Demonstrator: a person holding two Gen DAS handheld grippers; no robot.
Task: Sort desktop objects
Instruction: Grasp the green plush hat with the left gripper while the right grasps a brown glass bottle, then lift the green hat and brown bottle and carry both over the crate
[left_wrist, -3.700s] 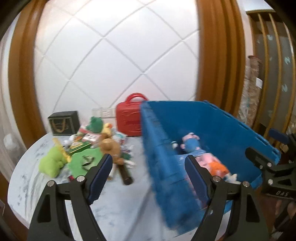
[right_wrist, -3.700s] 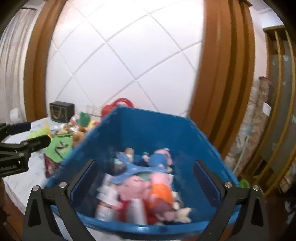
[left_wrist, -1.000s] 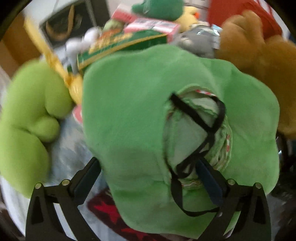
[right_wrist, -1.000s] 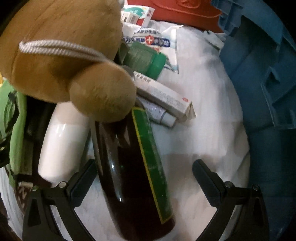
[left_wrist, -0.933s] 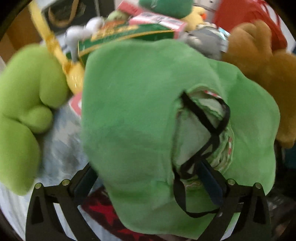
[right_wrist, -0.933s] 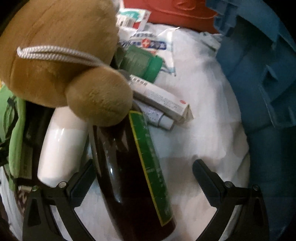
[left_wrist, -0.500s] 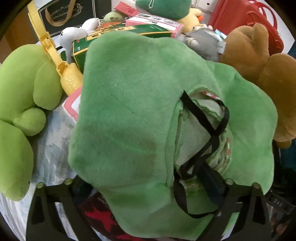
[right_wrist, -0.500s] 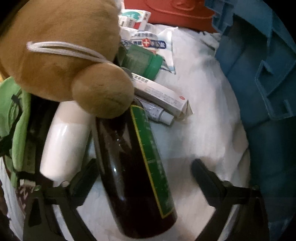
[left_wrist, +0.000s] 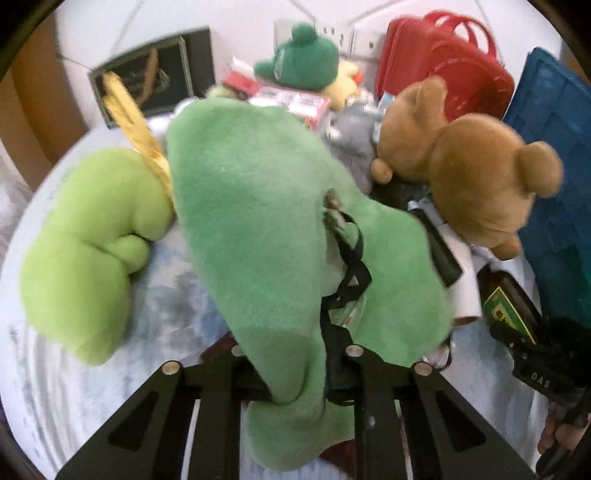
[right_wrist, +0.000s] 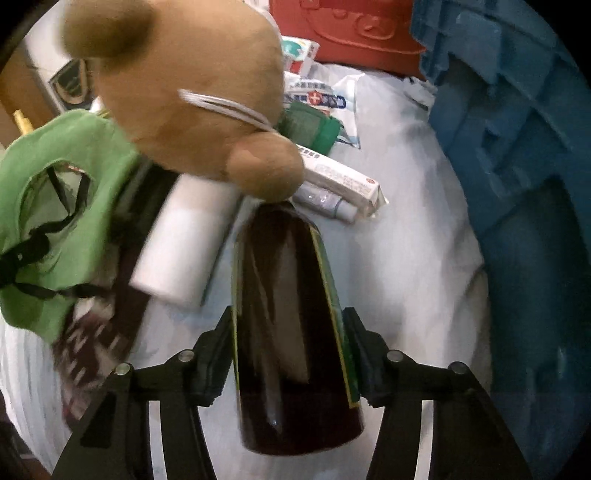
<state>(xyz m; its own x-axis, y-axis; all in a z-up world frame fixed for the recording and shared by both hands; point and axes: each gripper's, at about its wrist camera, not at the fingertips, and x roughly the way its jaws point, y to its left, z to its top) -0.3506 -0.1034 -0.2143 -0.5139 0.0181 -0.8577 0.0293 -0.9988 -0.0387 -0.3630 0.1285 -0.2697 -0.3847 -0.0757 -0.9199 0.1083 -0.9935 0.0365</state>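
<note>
My left gripper (left_wrist: 291, 365) is shut on a green plush hat with black straps (left_wrist: 258, 229), pinching its near edge and lifting it off the pile. My right gripper (right_wrist: 288, 325) is shut on a dark brown bottle with a green label (right_wrist: 291, 325), which lies on the white table; the bottle also shows in the left wrist view (left_wrist: 509, 306). A brown teddy bear (right_wrist: 192, 99) rests over the bottle's neck and shows in the left wrist view (left_wrist: 469, 173) too. The blue bin (right_wrist: 517, 155) stands to the right.
A light green plush (left_wrist: 85, 236), a yellow strip (left_wrist: 136, 125), a dark green plush (left_wrist: 303, 55), a red case (left_wrist: 439, 62) and a black box (left_wrist: 155, 74) crowd the back. A white tube (right_wrist: 184, 229) and medicine boxes (right_wrist: 340, 177) lie beside the bottle.
Both grippers have closed: the left on the green hat, which is now pulled up and folded, the right on the brown bottle. The left view has drawn back from the pile.
</note>
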